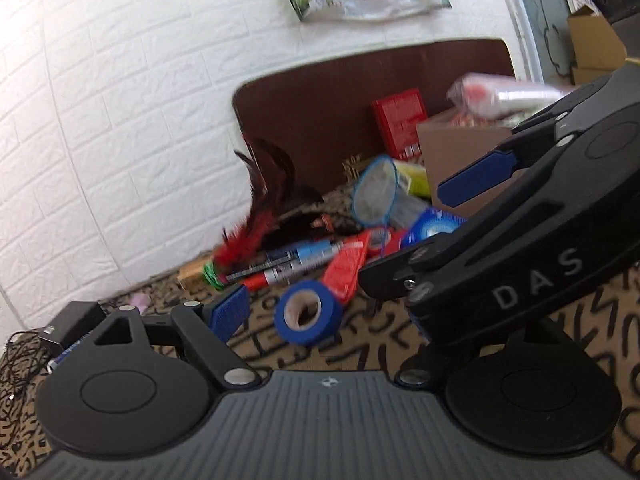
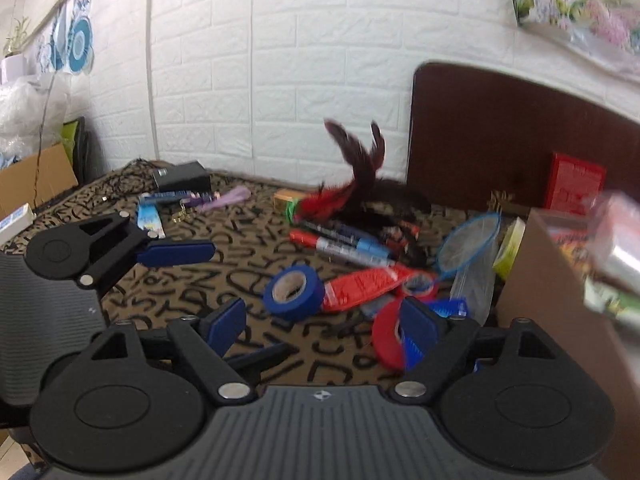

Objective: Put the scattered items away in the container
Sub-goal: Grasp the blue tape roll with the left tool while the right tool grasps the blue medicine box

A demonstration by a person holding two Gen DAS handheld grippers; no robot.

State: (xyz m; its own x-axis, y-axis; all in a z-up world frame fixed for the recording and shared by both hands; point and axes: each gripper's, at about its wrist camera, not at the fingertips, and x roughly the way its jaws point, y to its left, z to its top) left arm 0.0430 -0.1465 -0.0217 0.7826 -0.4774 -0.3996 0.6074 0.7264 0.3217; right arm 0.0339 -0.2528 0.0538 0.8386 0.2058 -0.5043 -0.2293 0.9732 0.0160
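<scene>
A blue tape roll lies on the patterned cloth, just ahead of my left gripper, which is open and empty. My right gripper is open too, reaching across the left one. A red tape roll lies by its right pad, not pinched. The cardboard box stands at the right, with a blurred shiny packet in the air above it. Markers, a red packet, a feather shuttlecock and a blue-rimmed net are piled behind the tape.
A red box leans on a dark brown board at the white brick wall. A black box with cables, pens and a purple item lie at the far left. Another carton stands beyond the left edge.
</scene>
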